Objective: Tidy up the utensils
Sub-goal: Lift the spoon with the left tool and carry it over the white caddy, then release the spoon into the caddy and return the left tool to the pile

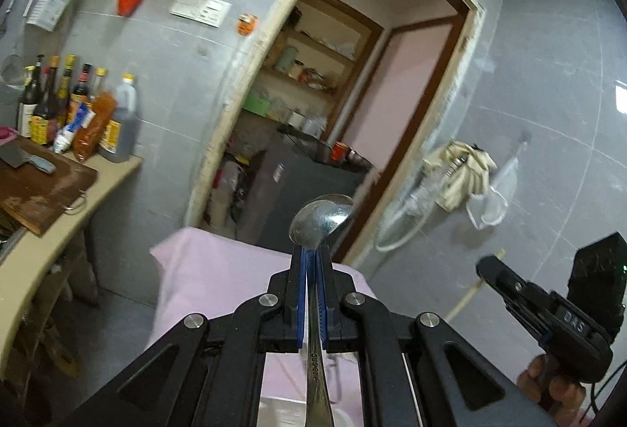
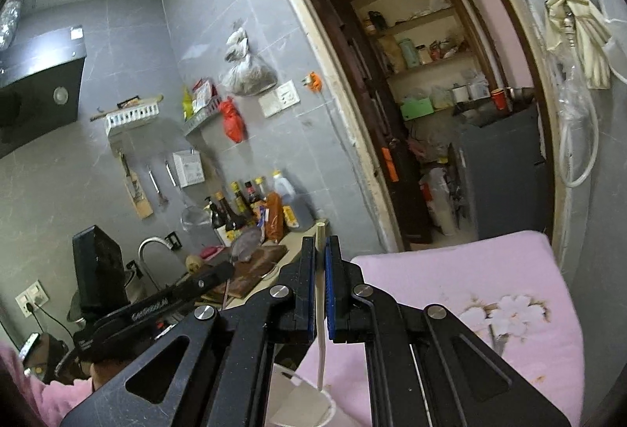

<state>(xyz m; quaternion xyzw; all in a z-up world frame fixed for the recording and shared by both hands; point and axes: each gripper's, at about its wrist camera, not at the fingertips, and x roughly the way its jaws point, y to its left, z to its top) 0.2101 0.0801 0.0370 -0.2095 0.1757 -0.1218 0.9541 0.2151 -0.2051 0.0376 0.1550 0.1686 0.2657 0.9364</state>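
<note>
My left tongs [image 1: 312,258] are pressed together on a metal spoon [image 1: 319,227], its handle running back between the blue pads and its bowl standing up past the tips, above the pink-covered worktop [image 1: 219,270]. My right tongs [image 2: 320,250] pinch a pale chopstick [image 2: 321,313]; its top pokes above the tips and its lower end drops toward a white container [image 2: 305,403], cut off by the frame. Farther off, bottles [image 2: 258,203] crowd the kitchen counter [image 1: 35,242].
</note>
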